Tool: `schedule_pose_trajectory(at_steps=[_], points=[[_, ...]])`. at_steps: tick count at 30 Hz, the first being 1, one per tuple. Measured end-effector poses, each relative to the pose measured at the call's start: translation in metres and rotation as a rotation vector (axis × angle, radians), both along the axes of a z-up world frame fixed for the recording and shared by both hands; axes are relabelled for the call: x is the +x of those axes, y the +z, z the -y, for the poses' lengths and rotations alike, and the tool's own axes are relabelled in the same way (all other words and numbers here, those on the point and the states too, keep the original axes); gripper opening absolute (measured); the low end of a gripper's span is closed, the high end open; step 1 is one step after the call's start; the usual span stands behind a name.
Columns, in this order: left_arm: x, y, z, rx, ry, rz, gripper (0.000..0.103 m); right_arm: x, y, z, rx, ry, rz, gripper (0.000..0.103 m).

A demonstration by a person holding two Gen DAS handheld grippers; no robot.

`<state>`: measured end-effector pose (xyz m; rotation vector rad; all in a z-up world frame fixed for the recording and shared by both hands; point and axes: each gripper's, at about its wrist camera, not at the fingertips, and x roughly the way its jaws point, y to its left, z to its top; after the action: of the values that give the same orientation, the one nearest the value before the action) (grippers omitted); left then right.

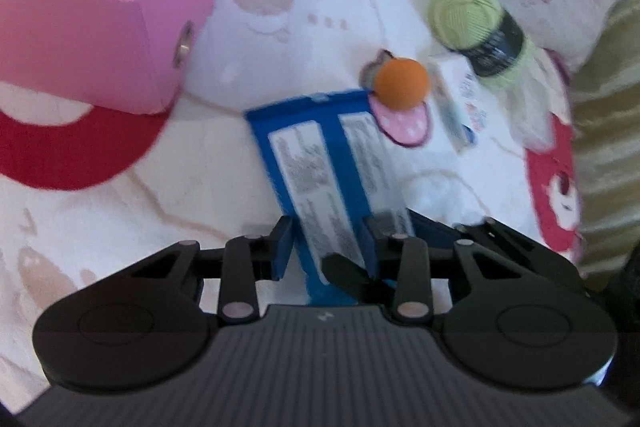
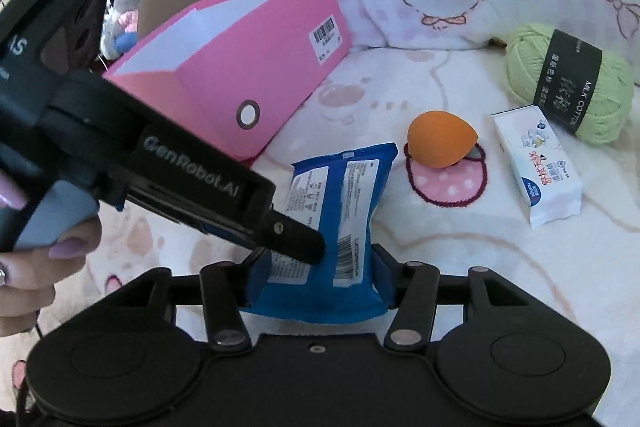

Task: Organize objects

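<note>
Both tongs grip one blue packet (image 2: 340,227): right gripper (image 2: 318,277) pinches its lower end between narrowly parted fingers; left gripper (image 1: 326,247) clamps the same packet (image 1: 320,167), its finger (image 2: 296,237) crossing the label. Packet is lifted over the patterned blanket (image 2: 480,267). Beyond: orange sponge (image 2: 440,143), white tissue pack (image 2: 536,171), green yarn (image 2: 568,79). Pink file box (image 2: 240,67) lies to the left.

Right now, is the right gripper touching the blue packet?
Touching. The right wrist view shows the right gripper with both pads pressed against the sides of the blue packet, pinching it inward.
</note>
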<state>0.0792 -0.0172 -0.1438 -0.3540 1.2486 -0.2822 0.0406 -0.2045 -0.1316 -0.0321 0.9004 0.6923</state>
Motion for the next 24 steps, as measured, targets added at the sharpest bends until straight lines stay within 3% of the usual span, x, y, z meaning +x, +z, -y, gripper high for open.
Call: schedule_pose_trajectory(at_steps=[2, 4, 7, 11, 13, 17, 19, 24], points=[[-0.001, 0.001, 0.005, 0.099, -0.006, 0.083, 0.039, 0.001, -0.005, -0.002, -0.023, -0.015, -0.001, 0.061], [-0.003, 0.000, 0.008, 0.143, -0.020, 0.130, 0.039, 0.000, -0.009, -0.006, -0.039, -0.013, 0.026, 0.067], [-0.002, -0.002, 0.006, 0.084, -0.007, 0.118, 0.024, -0.001, -0.017, -0.014, -0.063, -0.025, 0.040, 0.070], [-0.002, 0.000, 0.006, 0.052, 0.000, 0.122, 0.022, -0.010, -0.016, -0.024, -0.130, -0.011, 0.094, 0.071], [-0.003, -0.003, 0.003, -0.009, 0.010, 0.106, 0.022, -0.011, -0.018, -0.026, -0.158, -0.008, 0.094, 0.072], [-0.006, -0.017, -0.005, -0.097, 0.061, 0.071, 0.022, 0.001, -0.020, -0.017, -0.100, -0.067, 0.033, 0.071], [-0.006, -0.016, -0.005, -0.091, 0.059, 0.069, 0.022, 0.002, -0.019, -0.012, -0.081, -0.088, 0.016, 0.065], [-0.007, -0.011, 0.004, -0.053, 0.001, 0.091, 0.021, -0.006, -0.018, -0.015, -0.108, -0.086, 0.034, 0.063]])
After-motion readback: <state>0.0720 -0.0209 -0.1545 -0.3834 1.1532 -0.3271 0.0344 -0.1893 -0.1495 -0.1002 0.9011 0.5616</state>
